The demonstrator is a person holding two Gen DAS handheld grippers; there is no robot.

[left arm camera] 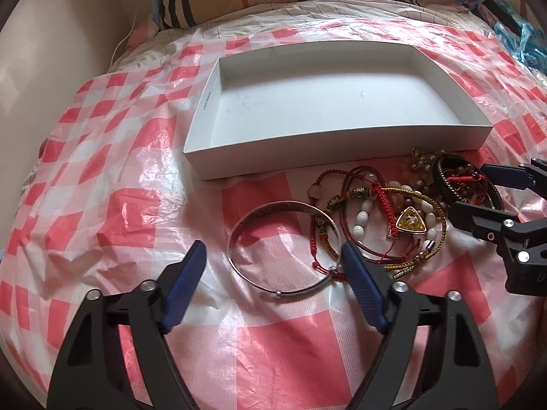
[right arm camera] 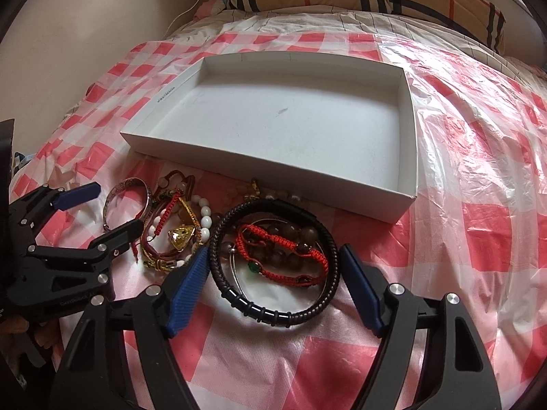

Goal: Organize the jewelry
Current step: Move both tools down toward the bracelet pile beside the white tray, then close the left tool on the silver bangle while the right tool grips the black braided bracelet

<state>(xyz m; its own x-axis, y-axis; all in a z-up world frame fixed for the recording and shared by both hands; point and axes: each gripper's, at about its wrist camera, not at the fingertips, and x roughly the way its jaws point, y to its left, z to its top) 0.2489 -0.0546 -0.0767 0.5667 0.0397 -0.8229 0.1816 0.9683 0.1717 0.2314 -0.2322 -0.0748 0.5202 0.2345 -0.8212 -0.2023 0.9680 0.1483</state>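
Jewelry heap (right arm camera: 239, 235): smooth silver bangle (left arm camera: 283, 249), braided black cord ring (right arm camera: 273, 263); both jaws released, straddling

Soft daylight; glare on plastic sheet (left arm camera: 143, 177); fisheye-warped, vignetted edges.

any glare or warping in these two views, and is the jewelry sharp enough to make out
Left wrist view: fisheye bends the white box rim, dark corners, daylight sheen on the plastic sheet, silver bangle sharp. Right wrist view: same curving, strong glare on the sheet at right, black braided bracelet crisp.
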